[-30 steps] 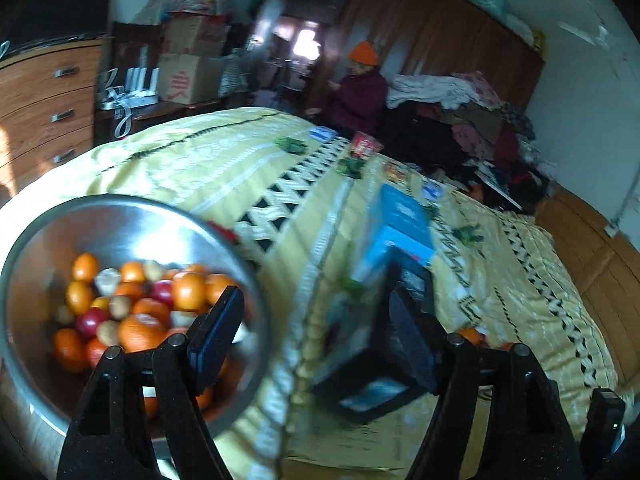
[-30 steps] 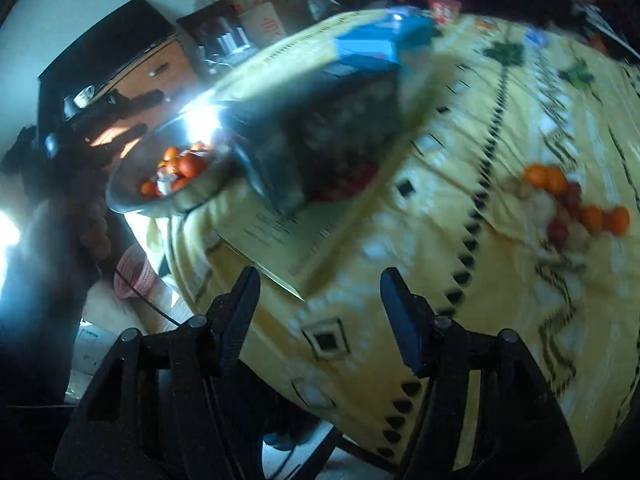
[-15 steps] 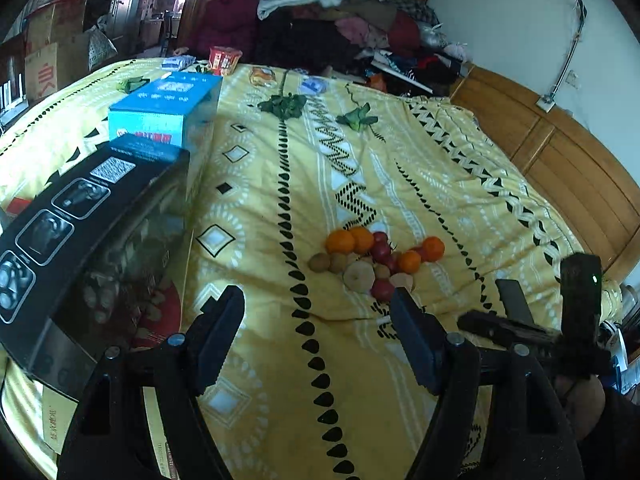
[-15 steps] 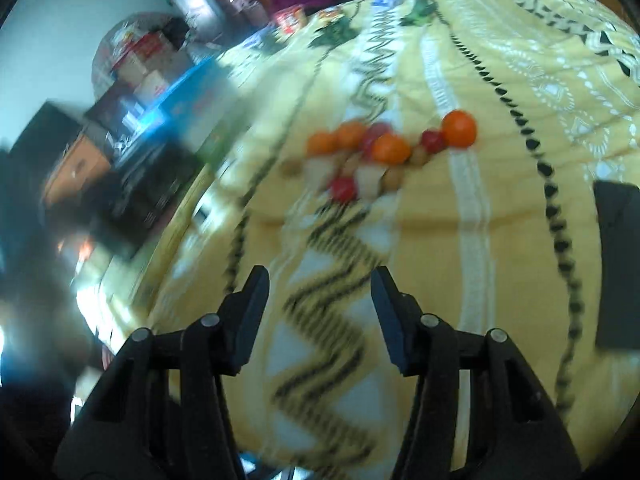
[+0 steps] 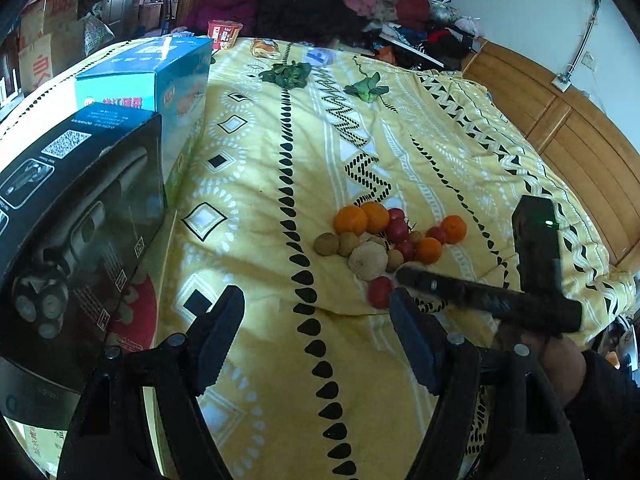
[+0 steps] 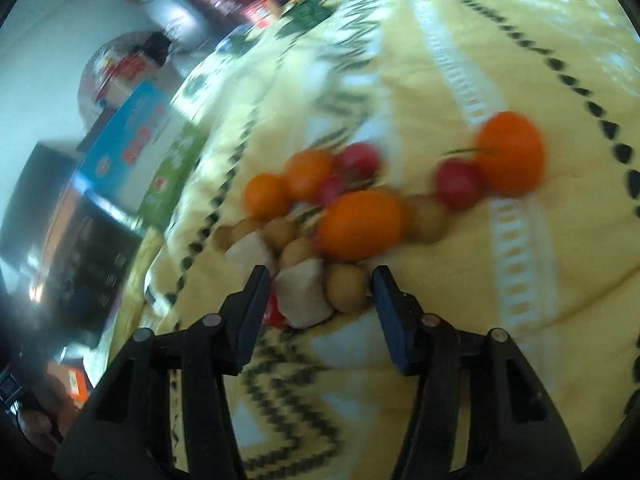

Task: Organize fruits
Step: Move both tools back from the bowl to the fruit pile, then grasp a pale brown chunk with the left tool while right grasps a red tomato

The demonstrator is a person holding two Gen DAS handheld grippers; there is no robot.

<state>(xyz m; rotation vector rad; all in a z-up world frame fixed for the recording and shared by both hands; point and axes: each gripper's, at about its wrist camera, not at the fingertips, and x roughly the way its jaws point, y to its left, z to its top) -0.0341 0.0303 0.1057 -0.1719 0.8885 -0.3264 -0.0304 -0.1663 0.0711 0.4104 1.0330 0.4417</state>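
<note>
Both your grippers open, right gripper (image 6: 318, 286) at fruit pile (image 6: 360, 216) on yellow bedspread (image 5: 256, 184), fingers round brown fruit (image 6: 347, 288) w/o touching, left gripper (image 5: 316, 320) held back, empty.

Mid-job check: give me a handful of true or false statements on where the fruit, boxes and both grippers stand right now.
1. The fruit pile lies on the yellow bedspread. True.
2. The right gripper is shut on an orange. False: its jaws are open at the pile's near edge.
3. The left gripper holds nothing. True.
4. The blue box sits among the fruit. False: it stands apart, beside the black box.
</note>
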